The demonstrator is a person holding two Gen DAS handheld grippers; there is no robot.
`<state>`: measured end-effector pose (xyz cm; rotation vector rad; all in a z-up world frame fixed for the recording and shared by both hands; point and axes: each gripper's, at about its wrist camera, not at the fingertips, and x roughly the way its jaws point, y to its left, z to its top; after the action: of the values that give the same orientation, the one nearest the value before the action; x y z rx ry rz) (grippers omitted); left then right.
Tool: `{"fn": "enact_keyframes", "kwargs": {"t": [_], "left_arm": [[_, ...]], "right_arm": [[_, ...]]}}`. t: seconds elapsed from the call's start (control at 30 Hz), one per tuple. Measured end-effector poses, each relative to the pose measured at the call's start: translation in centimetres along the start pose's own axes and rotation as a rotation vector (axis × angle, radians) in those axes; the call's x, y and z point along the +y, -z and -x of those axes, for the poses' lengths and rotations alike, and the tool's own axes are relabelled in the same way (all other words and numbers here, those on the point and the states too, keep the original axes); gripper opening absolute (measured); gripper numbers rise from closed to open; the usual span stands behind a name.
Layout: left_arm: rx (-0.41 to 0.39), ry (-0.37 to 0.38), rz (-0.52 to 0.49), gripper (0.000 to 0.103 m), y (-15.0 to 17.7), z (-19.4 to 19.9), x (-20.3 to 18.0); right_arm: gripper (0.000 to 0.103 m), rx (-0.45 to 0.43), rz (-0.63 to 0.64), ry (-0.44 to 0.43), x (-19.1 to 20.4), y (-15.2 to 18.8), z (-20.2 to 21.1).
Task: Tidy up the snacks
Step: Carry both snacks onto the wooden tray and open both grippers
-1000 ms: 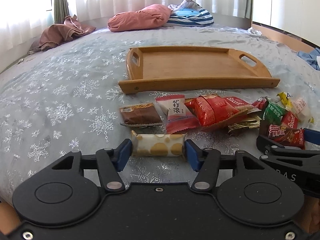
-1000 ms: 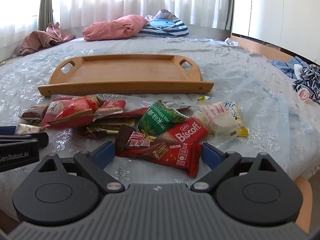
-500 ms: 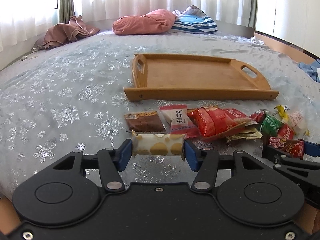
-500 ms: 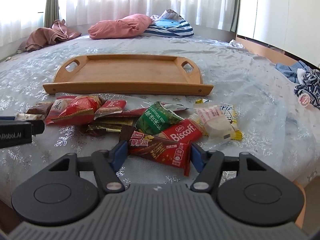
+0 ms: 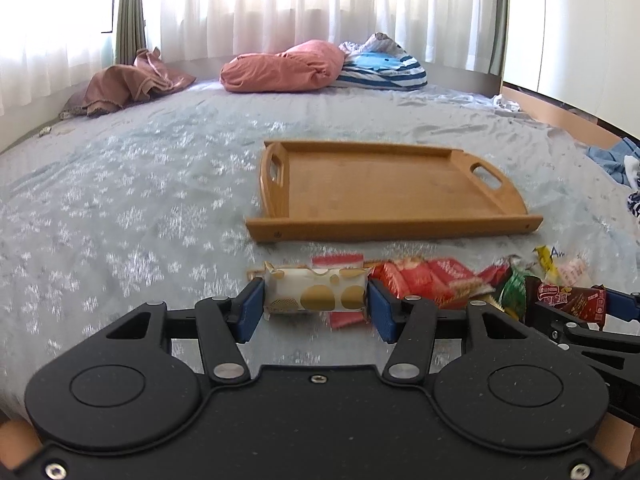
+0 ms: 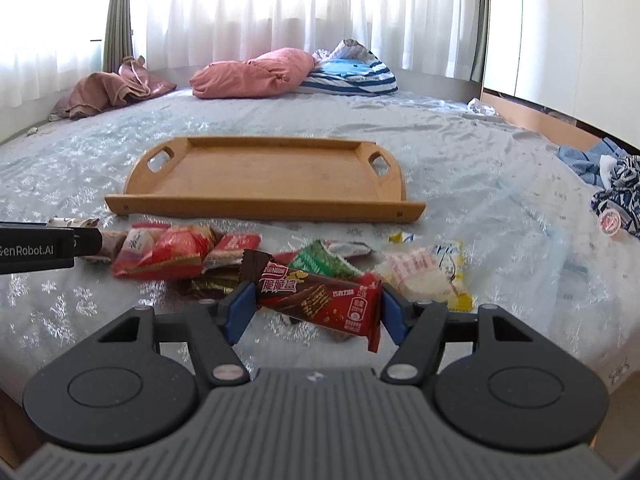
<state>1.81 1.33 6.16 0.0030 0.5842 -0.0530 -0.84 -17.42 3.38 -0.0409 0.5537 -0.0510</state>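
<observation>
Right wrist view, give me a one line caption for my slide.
Right gripper clamps a red-and-brown wafer bar above the snack pile, wooden tray waiting behind on the bed.

My two wrist cameras sit low and close above the bed (image 5: 120, 208), both facing the curtains (image 6: 280, 12); they share the wooden tray (image 5: 384, 188) and snack pile (image 6: 192, 248).

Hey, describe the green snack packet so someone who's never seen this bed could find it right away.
Start at the wooden tray on the snowflake bedspread; the snack pile lies along its near edge. The green snack packet sits mid-pile, just behind the brown wafer bar in the right tool. It is the only green wrapper among red, brown and yellow ones.
</observation>
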Motion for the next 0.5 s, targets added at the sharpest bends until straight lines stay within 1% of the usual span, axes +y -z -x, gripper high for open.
{"fn": "enact_keyframes", "kwargs": {"t": [0.23,0.33,0.43,0.5], "left_arm": [[-0.018,0.032,-0.004,0.053,-2.6,0.1,-0.4],[-0.02,0.049,0.008,0.053,-4.0,-0.1,-0.6],[-0.016,0.053,0.001,0.053,-5.5,-0.5,-0.9],[-0.018,0.056,-0.007,0.053,-6.6,-0.7,-1.1]], "right_arm": [[0.068,-0.019,-0.016,-0.028,-1.0,-2.0,-0.2],[0.068,-0.012,-0.031,-0.058,-1.7,-3.2,-0.7],[0.068,0.005,-0.069,-0.093,-2.8,-4.5,-1.5],[0.068,0.0,-0.073,-0.101,-3.2,-5.4,-1.9]]}}
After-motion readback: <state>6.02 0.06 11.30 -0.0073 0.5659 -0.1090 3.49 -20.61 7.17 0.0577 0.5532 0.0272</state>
